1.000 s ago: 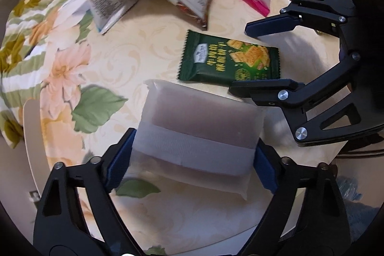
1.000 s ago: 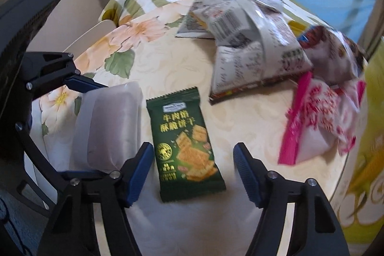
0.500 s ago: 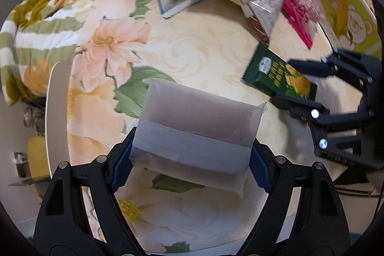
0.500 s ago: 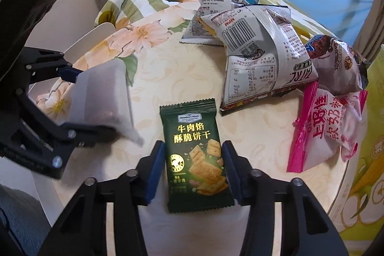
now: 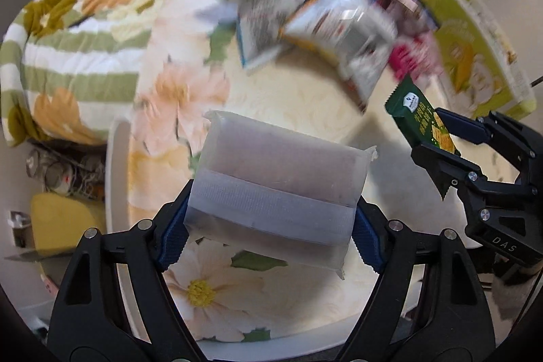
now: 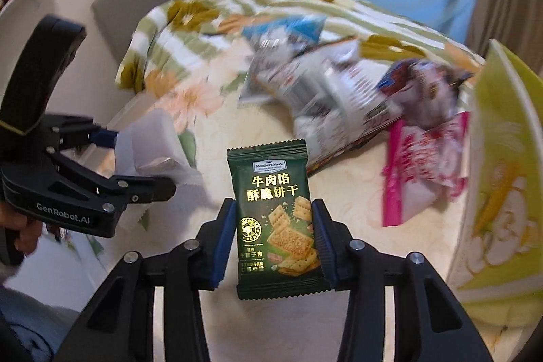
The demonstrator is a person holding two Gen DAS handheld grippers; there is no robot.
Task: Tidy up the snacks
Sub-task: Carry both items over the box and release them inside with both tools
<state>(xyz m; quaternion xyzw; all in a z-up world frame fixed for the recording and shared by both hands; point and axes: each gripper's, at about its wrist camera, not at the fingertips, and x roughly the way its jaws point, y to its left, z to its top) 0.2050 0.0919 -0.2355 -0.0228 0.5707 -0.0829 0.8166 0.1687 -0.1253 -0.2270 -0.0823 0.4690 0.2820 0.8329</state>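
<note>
My left gripper (image 5: 269,234) is shut on a frosted white snack packet (image 5: 278,182) and holds it above the round table (image 5: 305,124). My right gripper (image 6: 275,236) is shut on a dark green cracker packet (image 6: 276,219), lifted off the table. The green packet also shows in the left wrist view (image 5: 424,124), between the right gripper's fingers (image 5: 454,124). The white packet shows in the right wrist view (image 6: 152,145), held by the left gripper (image 6: 135,165).
A pile of snack bags (image 6: 322,83) lies at the far side of the table, with a pink packet (image 6: 420,165) beside it. A yellow-green box (image 6: 499,192) stands at the right. A floral cloth (image 5: 85,33) covers the table's far left.
The right gripper has closed on the green packet and lifted it off the table. The left gripper has raised the white packet higher and drawn back.
</note>
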